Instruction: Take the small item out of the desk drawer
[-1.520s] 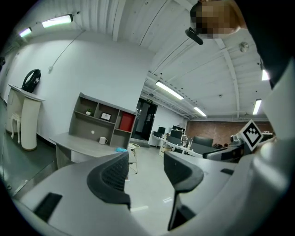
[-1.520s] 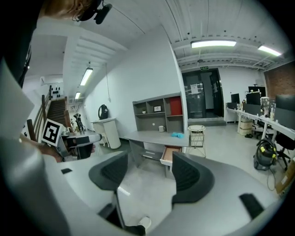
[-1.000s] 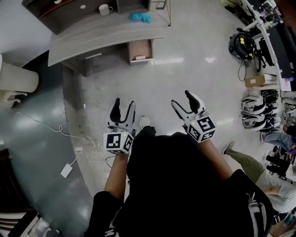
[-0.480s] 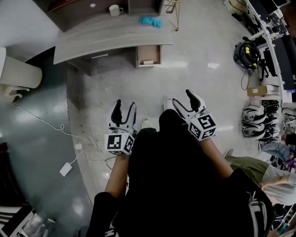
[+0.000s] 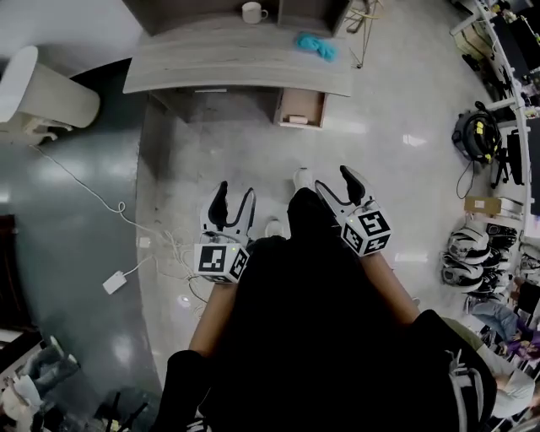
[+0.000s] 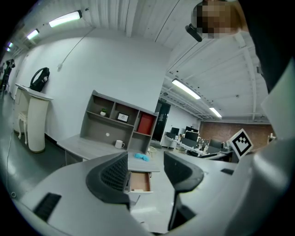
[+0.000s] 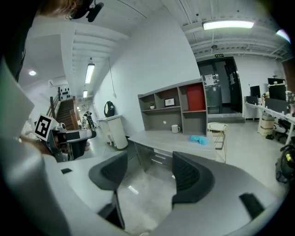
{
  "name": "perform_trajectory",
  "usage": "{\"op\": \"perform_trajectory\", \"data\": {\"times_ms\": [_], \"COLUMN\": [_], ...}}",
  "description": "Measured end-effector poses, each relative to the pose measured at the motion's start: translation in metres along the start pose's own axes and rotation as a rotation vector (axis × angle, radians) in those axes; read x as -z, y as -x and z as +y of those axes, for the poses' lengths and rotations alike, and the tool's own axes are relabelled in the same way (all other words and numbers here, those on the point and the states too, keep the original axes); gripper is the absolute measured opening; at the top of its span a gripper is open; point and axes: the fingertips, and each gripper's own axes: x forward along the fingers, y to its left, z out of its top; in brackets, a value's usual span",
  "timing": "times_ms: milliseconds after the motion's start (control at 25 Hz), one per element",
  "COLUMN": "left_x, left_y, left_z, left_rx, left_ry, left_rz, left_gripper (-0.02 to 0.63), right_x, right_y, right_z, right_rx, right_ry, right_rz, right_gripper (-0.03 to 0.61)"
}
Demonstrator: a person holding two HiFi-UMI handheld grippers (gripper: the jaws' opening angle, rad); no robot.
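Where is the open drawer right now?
Head view, top centre: the open drawer sits under the desk's right-hand end, just below the blue cloth on the desktop.

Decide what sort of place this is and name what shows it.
Probably an office: a grey desk with an open drawer, a shelf unit behind it, and rows of computer desks farther back.

white mug, blue cloth, white cable, power adapter
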Motion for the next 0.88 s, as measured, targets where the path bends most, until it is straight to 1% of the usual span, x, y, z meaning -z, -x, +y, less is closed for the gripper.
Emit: {"op": "perform_trajectory", "data": {"times_ms": [120,360,520,760,880], "left_x": [-0.006,-0.021,-0.032,-0.033,-0.037], "left_y": [-0.016,-0.063,-0.098,-0.153,-0.18], "left_z": [0.009,0.018,0.018,0.015,0.009], "left_rx": [-0.038,-0.082,-0.109,-0.147,-0.168], "left_ry": [0.005,-0.001,-0.003,0.001,-0.01], "left_rz": [0.0,0.001,0.0,0.022,0.029], "left_gripper": [0.224,0.224,0.224,0.224,0.224], "right_x": [-0.011,-0.035,-0.048,-0.058,-0.061], "right_y": [-0.026,-0.066,-0.089,-0.125,-0.138], "right_z": [-0.01,-0.046,-0.075,-0.116,-0.139], "right_rx": [-0.042,-0.093,-0.126,-0.184,-0.221], "right_ry": [0.016,0.027,0.032,0.085,0.085], "right_rz": [0.005,0.015,0.032,0.071,0.085], "right_gripper": [0.287,0.287,0.287,0.287,0.287]}}
